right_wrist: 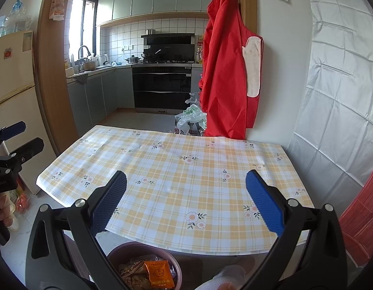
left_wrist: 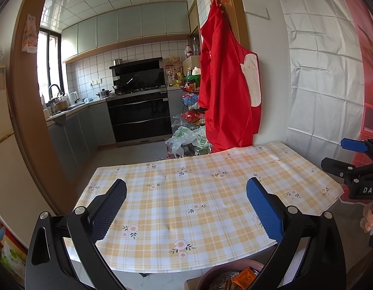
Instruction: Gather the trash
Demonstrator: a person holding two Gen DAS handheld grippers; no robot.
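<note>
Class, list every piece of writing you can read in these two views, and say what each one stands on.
"DAS": white letters on the black body of the right gripper, cut off by the frame edge.
Orange packet in the bin: print too small to read.
Fridge stickers: blurred.
</note>
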